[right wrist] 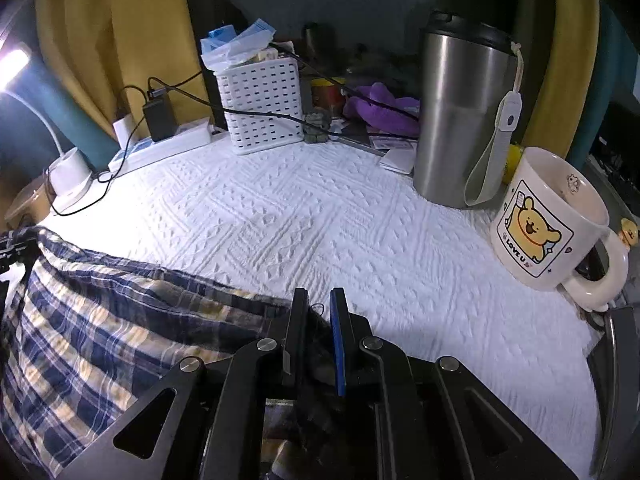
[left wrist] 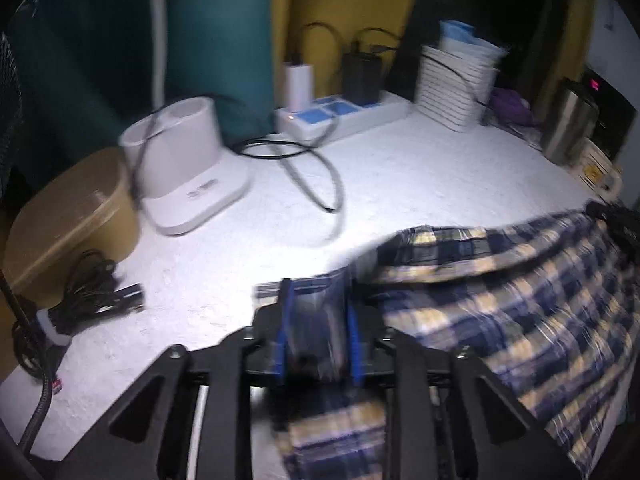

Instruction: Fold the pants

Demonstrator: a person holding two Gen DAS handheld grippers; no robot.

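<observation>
Surface: white quilted cloth with a raised geometric pattern (right wrist: 320, 216), lit brightly from the left; the surroundings are dim. Behind it hang yellow curtain folds (right wrist: 132, 20) and teal drapery (left wrist: 212, 32).

Task item: blue, navy and cream plaid cotton pants (right wrist: 100, 320), lying at the near edge of the surface and stretched between the two grippers, with a sagging fold along the top edge.

Left gripper (left wrist: 318, 320): black frame, blue-padded fingers drawn close together with a bunch of the plaid fabric clamped between them. This view is motion-blurred.

Right gripper (right wrist: 318, 320): fingers nearly closed, a dark edge of the pants pinched between them; a loose thread shows at the tips.

Back edge, left to right: tan rounded box (left wrist: 68, 216); white lamp base (left wrist: 188, 168) with a white gooseneck rising to a lit lamp head (right wrist: 14, 66); white power strip with blue sockets (left wrist: 340, 114) carrying a white charger and a black adapter; white slotted plastic basket (right wrist: 262, 108) stuffed with blue-and-clear packets; crumpled purple cloth (right wrist: 380, 108). Black cables loop across the cloth near the lamp base. A coiled black cable bundle (left wrist: 88, 300) lies at the left edge.

Right side: brushed stainless-steel tumbler with black lid and grey wrist strap (right wrist: 464, 116), upright; just beside it a cream mug printed with a yellow bear (right wrist: 548, 220), upright, handle towards the camera.
</observation>
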